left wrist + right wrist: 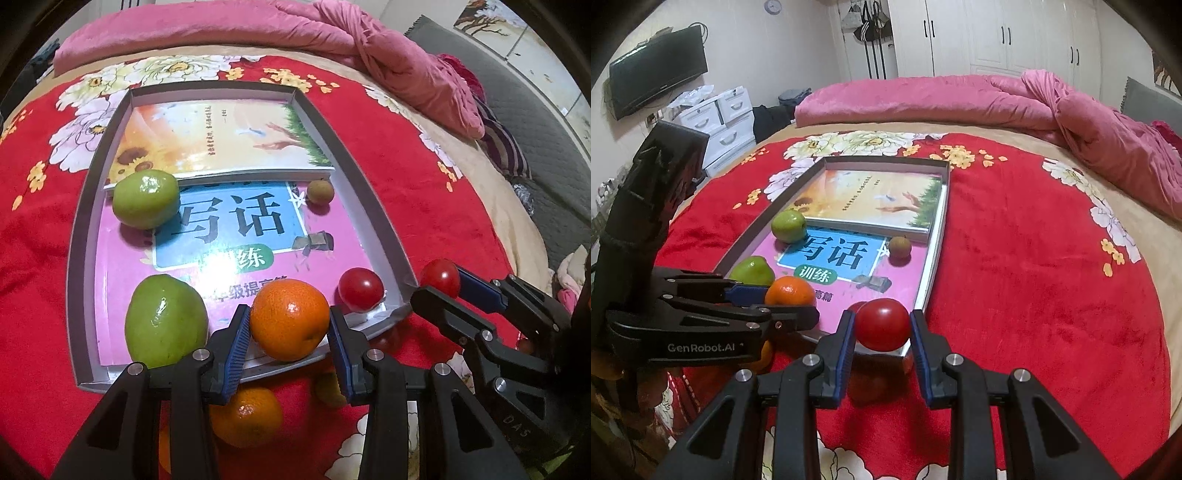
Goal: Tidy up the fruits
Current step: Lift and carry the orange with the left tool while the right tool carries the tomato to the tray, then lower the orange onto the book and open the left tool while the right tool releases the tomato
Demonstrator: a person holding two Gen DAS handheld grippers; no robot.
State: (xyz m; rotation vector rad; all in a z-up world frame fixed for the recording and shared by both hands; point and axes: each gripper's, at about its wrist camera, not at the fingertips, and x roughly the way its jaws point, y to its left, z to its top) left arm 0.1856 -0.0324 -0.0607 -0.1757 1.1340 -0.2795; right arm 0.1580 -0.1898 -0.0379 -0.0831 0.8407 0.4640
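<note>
In the left wrist view the left gripper pinches a round, dimpled orange between its ribbed blue pads, low in the middle of the frame, over the near edge of a shallow grey cardboard tray. The tray lies on a plush red blanket printed with pale flowers. Inside it two glossy books cover the floor — a pink one with large blue lettering, and a sunflower-cover book overlapping its far end. On the pink book sit two smooth green fruits, one at lower left and one farther up, a small rough brown fruit near the right wall, and a shiny red tomato in the near right corner.

In the right wrist view the right gripper clamps a second glossy tomato at centre frame, just above that same tray corner.

Under the left gripper's black arms a second orange and another brownish fruit lie on the blanket, both partly hidden and blurred. The tomato resting in the tray is almost wholly covered by the held one in the right view. A crumpled pink quilt fills the upper right.
</note>
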